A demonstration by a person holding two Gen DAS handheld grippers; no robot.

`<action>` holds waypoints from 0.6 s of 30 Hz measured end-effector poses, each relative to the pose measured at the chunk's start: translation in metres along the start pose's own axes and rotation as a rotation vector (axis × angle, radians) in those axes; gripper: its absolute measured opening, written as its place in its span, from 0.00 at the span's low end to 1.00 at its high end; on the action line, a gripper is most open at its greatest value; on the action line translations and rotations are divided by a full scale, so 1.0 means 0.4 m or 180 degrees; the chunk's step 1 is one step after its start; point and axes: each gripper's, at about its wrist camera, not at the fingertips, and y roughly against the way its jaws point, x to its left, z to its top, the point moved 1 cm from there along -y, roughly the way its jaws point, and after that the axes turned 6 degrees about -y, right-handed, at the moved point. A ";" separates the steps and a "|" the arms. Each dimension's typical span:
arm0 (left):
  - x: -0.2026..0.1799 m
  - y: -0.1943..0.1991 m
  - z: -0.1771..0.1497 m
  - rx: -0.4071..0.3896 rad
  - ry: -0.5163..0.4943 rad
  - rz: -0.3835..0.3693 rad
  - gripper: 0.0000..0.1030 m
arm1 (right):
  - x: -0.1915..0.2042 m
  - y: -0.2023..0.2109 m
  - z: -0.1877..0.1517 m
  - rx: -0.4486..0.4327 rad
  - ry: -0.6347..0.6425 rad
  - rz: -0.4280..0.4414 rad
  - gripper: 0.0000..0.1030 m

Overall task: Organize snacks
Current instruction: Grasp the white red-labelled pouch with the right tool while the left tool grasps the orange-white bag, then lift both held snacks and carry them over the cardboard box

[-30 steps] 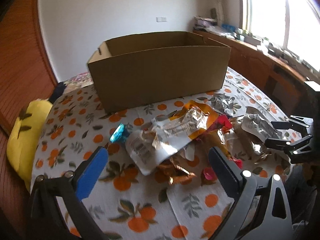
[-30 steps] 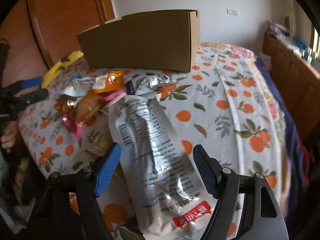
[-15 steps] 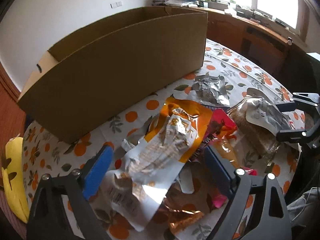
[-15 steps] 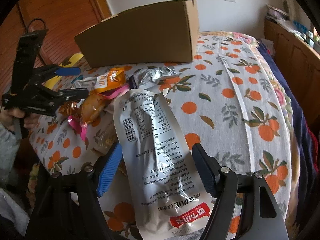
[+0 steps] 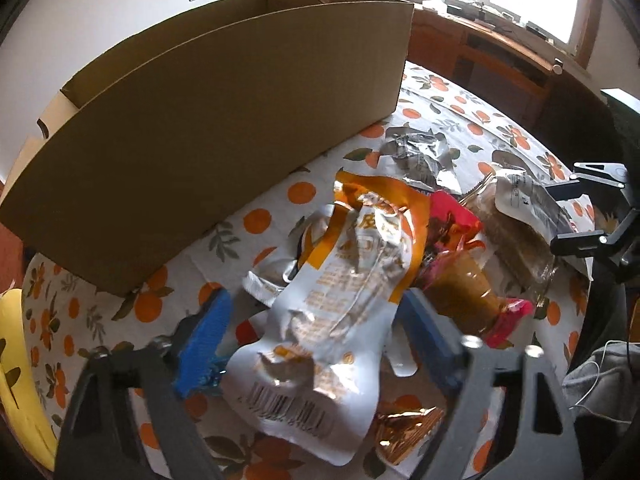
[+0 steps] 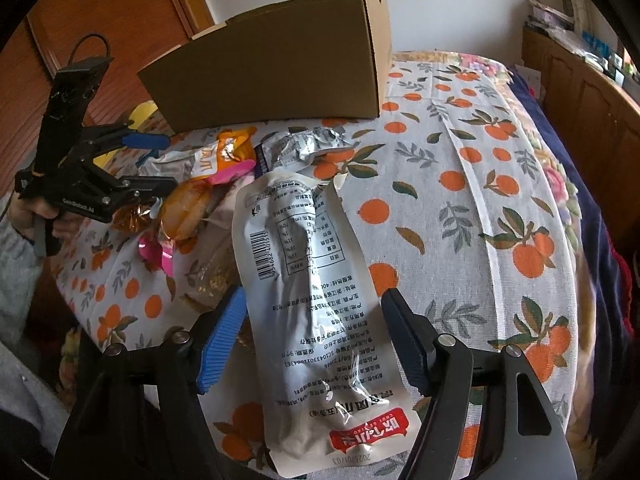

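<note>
Since a second ago the left tool (image 5: 316, 332) has moved in over the snack pile and its jaws, then wide apart, are closing around the white-and-orange pouch (image 5: 340, 312), which now lies between the blue pads; I cannot tell whether they press it yet. The right tool (image 6: 314, 336) has kept its place, jaws straddling the long silver pouch (image 6: 316, 300) without clearly clamping it, so it reads as released. Beside the white-and-orange pouch lie a pink packet (image 5: 452, 220), a crumpled silver wrapper (image 5: 416, 156) and a clear bag of brown snacks (image 5: 516, 240). All rest on a bed with an orange-print sheet (image 6: 480, 184). Behind the pile stands an open cardboard box (image 5: 208, 140). A yellow cushion (image 5: 16, 360) lies at the bed's left edge.
</note>
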 end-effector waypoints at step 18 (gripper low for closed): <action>-0.017 -0.054 0.066 0.0008 0.0095 -0.0246 0.73 | -0.001 -0.010 0.015 0.0042 0.0037 0.0109 0.69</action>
